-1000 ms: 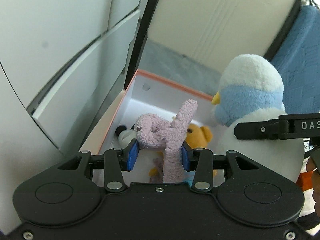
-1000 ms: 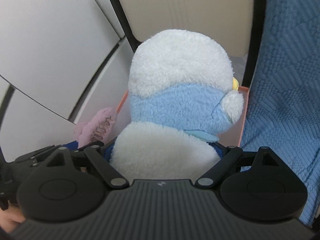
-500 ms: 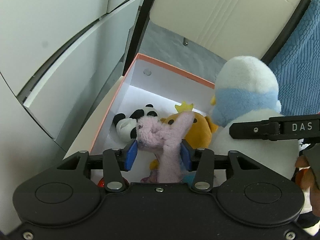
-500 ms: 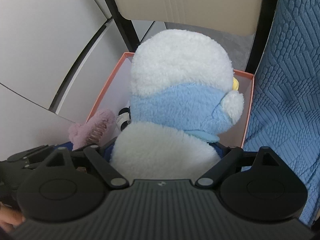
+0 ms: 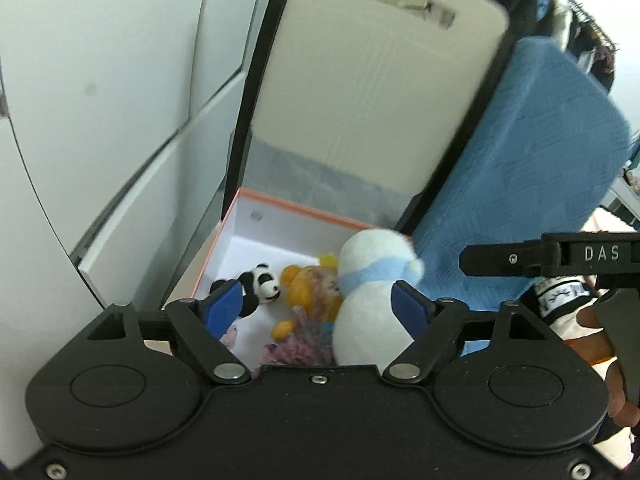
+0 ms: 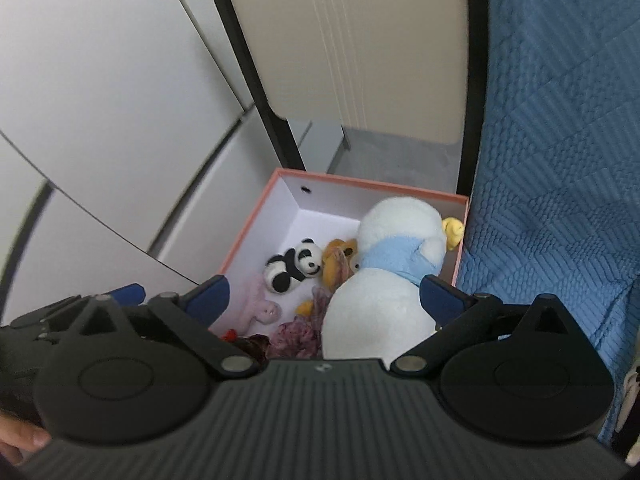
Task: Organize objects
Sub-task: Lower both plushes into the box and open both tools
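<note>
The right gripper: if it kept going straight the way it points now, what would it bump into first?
Most likely the big white and blue plush penguin, which sits in the orange-rimmed box directly between the right gripper's open jaws. Depth is hard to judge.

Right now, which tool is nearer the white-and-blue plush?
Right. The right tool hangs directly above the white-and-blue plush, loose between its jaws. The left tool hangs further left, over the panda side, gripping nothing. Both tools' jaws have just been opening.
</note>
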Demonstrator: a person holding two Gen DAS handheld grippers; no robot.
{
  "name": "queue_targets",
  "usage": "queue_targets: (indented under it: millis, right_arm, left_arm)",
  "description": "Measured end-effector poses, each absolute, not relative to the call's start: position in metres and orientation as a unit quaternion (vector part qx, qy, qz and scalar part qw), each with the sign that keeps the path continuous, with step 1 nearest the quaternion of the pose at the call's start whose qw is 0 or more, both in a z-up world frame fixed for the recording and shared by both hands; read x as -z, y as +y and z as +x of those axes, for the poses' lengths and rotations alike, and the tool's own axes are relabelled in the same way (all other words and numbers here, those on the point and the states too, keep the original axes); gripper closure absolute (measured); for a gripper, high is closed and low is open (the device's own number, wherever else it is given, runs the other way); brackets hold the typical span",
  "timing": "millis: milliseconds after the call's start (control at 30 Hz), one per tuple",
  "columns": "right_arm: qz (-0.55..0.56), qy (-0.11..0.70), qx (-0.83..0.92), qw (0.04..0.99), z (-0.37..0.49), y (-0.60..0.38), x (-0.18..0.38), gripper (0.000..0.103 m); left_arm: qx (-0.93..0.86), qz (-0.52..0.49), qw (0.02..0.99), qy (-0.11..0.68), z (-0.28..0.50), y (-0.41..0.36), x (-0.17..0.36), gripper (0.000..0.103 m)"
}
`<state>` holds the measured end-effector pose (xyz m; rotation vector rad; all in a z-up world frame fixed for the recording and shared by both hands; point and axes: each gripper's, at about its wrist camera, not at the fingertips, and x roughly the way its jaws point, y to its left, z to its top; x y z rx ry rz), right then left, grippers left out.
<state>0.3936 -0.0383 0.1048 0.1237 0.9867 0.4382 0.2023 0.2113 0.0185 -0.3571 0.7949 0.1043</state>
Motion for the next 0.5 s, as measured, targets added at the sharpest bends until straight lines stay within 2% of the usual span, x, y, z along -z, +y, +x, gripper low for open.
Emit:
queue_targets:
  millis: [233,500]
  right_arm:
    - [0.064,0.422,-0.217,0.878,0.337,-0.058,-0.151,0.0]
    - [0.067,0.385,-0.229,0.892,0.268,-0.077,-0.164,0.0]
  left_arm:
    - [-0.037,-0.159,0.923,0.349,0.153,0.184,-0.069,0.005]
    - [-0.031,-0.152,0.928,0.34,0.094,0.164,-0.08,0.001]
